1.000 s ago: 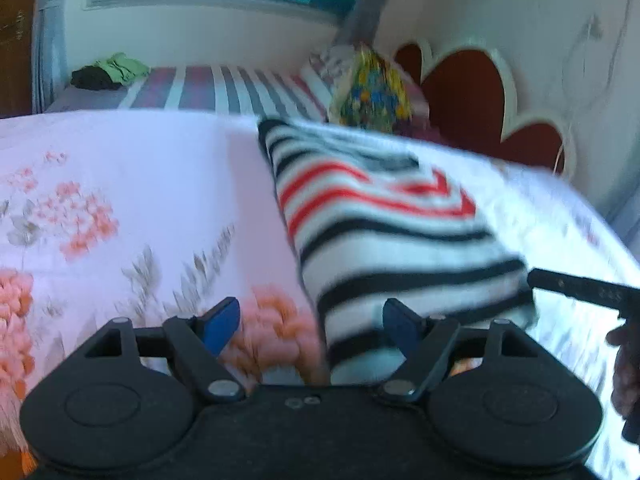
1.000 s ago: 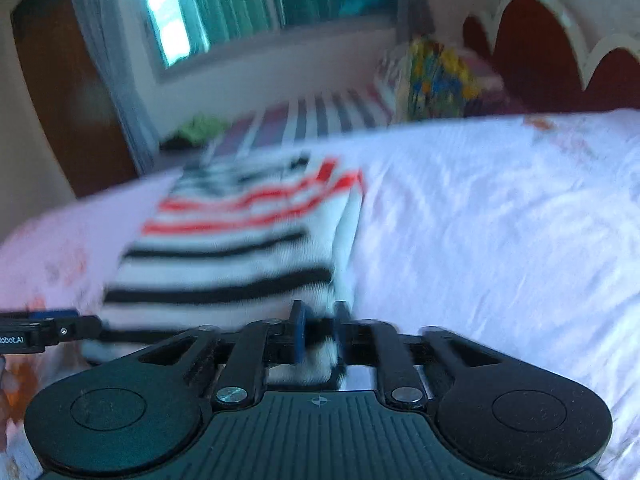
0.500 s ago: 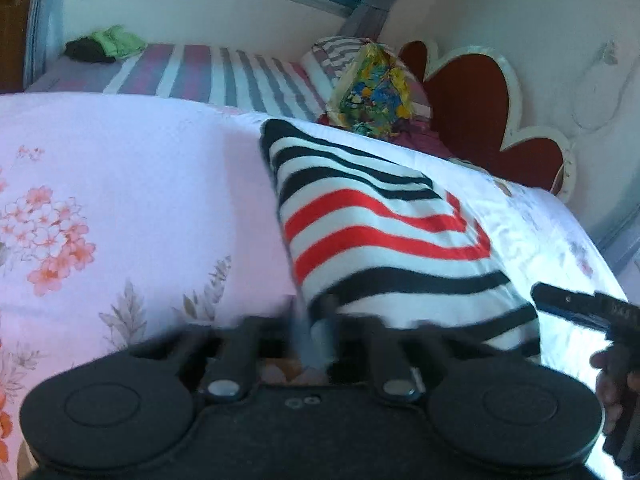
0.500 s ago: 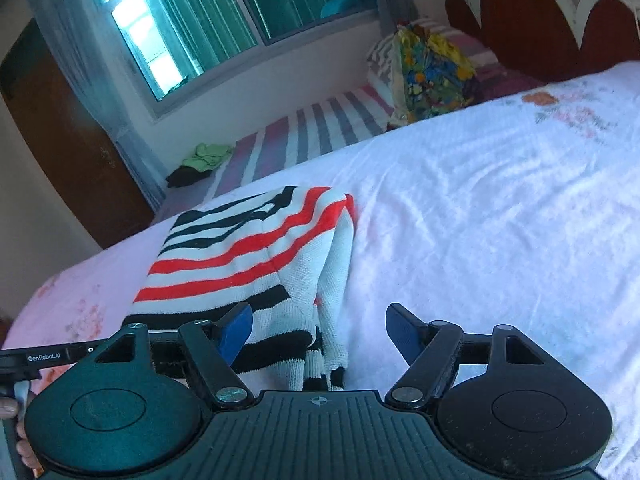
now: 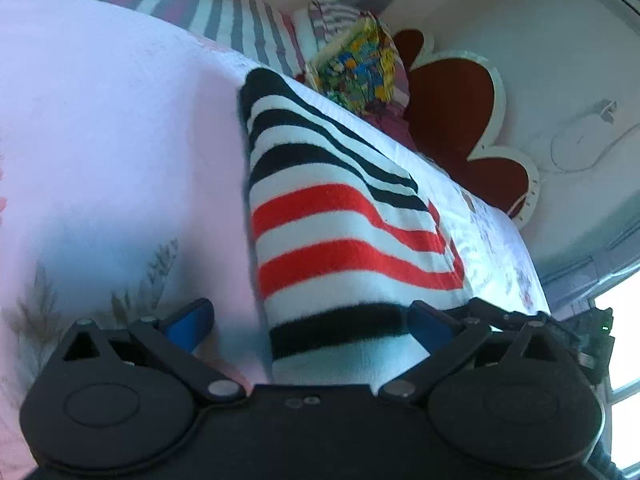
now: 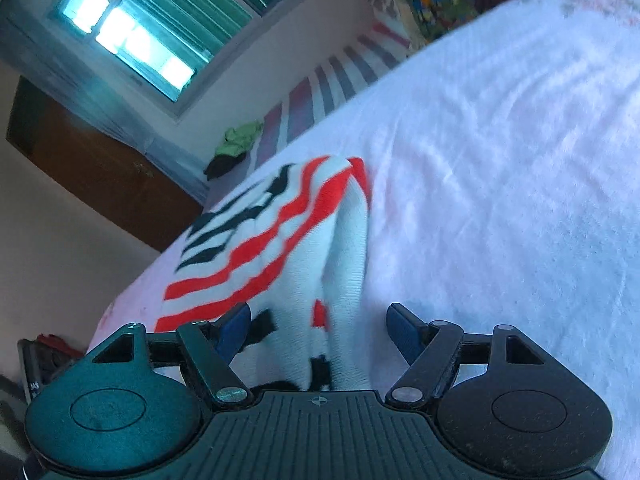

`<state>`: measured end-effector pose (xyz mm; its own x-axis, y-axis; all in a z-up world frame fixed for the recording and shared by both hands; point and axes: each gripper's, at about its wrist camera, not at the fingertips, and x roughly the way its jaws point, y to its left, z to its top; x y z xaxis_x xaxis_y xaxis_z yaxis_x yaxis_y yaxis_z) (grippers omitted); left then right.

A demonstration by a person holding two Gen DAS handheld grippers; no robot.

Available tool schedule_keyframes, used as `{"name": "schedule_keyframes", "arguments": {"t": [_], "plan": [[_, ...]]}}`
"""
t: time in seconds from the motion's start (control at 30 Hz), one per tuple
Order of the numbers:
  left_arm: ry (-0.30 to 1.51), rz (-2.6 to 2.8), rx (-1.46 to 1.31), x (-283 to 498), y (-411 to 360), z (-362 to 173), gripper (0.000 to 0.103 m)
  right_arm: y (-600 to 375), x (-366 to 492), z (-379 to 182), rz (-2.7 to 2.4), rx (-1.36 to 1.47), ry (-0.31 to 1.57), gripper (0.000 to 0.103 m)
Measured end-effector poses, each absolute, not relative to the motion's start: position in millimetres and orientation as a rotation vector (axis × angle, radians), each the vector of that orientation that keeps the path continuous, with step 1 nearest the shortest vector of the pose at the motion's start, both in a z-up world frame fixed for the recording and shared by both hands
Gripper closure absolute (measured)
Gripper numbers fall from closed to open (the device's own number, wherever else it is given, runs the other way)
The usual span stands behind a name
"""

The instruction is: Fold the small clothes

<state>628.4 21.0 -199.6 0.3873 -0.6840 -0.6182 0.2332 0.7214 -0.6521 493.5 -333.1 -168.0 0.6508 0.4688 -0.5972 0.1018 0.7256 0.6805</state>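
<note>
A bed (image 6: 520, 128), covered with a pale sheet that carries a floral print toward its left side, fills most of both views. Beyond it, a second bed with a striped cover (image 5: 224, 16), a scalloped red headboard (image 5: 452, 120) and a brightly patterned pillow (image 5: 356, 64) are seen against the wall; a window with green curtains (image 6: 168, 20) and a dark wooden door (image 6: 88, 176) are shown in the right wrist view.

The striped sweater (image 5: 340, 232), knitted in white with black and red bands, lies on the bed as a folded oblong, its near edge reaching in between the fingers of both tools. In the right wrist view a white fold hangs loosely along its right side.

The left hand-held gripper (image 5: 310, 318) is seen spread wide, its blue pads to either side of the near left corner, nothing pinched. The right hand-held gripper (image 6: 318, 326) is likewise spread, with the sweater's near right edge between the pads but not clamped.

The step in hand is judged to be a re-grasp between folds: lengthwise folding appears done, a crosswise fold not yet made. For the next move, both near corners would need to be pinched through all layers, then lifted together and carried toward the far edge, with care taken that the loose right fold is not left trailing.
</note>
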Motion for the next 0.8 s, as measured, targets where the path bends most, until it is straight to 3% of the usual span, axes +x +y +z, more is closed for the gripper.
{"name": "schedule_keyframes", "arguments": {"t": [0.2, 0.73, 0.8], "plan": [[1.046, -0.685, -0.466, 638.8, 6.6, -199.9, 0.016, -342.8, 504.1, -171.0, 0.297, 0.79, 0.897, 0.029], [1.027, -0.726, -0.403, 637.4, -1.9, -200.3, 0.021, -319.1, 525.1, -167.3, 0.41, 0.708, 0.966, 0.03], [1.032, -0.731, -0.412, 637.8, 0.0, -200.8, 0.022, -330.9, 521.6, -168.4, 0.386, 0.729, 0.975, 0.043]]}}
